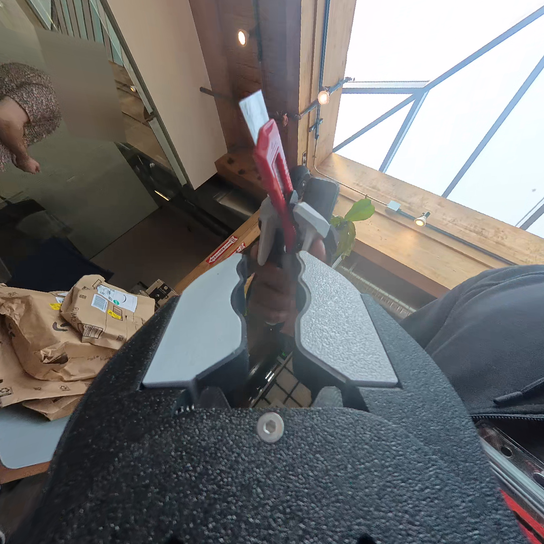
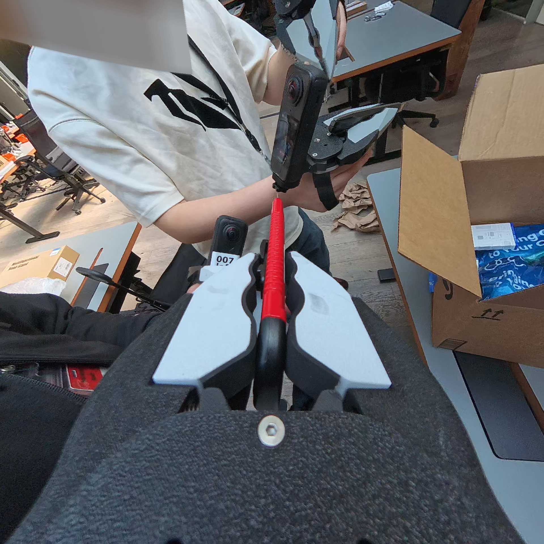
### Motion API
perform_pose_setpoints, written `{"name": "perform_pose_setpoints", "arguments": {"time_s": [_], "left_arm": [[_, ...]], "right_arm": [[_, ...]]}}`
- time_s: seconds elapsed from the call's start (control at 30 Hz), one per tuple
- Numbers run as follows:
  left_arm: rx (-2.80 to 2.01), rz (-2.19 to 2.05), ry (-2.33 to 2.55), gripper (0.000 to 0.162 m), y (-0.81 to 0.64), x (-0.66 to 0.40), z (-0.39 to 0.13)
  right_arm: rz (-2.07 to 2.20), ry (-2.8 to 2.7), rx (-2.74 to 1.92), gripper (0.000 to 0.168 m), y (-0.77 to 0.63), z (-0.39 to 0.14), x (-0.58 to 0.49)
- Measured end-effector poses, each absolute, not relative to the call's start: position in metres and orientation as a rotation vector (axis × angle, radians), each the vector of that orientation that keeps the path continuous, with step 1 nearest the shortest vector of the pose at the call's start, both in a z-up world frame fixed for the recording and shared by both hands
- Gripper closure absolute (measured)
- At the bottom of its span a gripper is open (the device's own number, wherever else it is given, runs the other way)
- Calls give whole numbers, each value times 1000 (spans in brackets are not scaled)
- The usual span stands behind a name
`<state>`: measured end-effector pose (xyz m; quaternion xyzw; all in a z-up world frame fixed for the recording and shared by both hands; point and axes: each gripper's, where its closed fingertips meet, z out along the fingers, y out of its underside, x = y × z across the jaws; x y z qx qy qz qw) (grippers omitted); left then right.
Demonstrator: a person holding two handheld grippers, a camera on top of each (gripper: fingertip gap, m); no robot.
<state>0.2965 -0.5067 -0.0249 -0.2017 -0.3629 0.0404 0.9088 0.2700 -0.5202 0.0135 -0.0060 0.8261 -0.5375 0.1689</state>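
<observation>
My right gripper [image 2: 272, 259] is shut on a red box cutter [image 2: 275, 265], with the cutter's black end back between the fingers and its red body pointing forward. In the left wrist view the same cutter [image 1: 272, 164] stands upright in the right gripper [image 1: 290, 226], with its grey blade [image 1: 254, 114] out at the top. My left gripper [image 1: 270, 259] is open and empty, just below the right gripper and the hand that holds it. The left gripper's camera [image 2: 229, 241] shows behind my right gripper's left finger.
A person in a white shirt [image 2: 132, 132] stands close ahead and holds two more grippers [image 2: 353, 132]. An open cardboard box [image 2: 435, 206] holding a blue bag [image 2: 506, 270] sits on a grey table [image 2: 382, 206] at right. Brown paper mailers [image 1: 73, 323] lie at left. Another person [image 1: 23, 112] stands far left. The left gripper's tips are roughly 5 cm from the right gripper's.
</observation>
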Motion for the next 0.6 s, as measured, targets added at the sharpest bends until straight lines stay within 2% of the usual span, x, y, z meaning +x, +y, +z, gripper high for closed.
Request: {"name": "perform_pose_setpoints", "arguments": {"time_s": [0.17,0.37,0.43,0.53,0.6], "left_arm": [[-384,86,-721,120,-517,283,-8],[-318,46,-697,118,-526,262,-1],[-311,31,-688,126,-525,256,-1],[-310,6,-686,150,-522,249,-2],[-285,-23,-669,151,-523,246,-3]], "right_arm": [[-1484,2326,27,152,-512,5,265],[-1417,2308,62,153,-502,-7,259],[-1391,2302,69,152,-500,-12,258],[-1383,2261,69,152,-502,-16,258],[-1391,2240,97,153,-502,-17,255]]}}
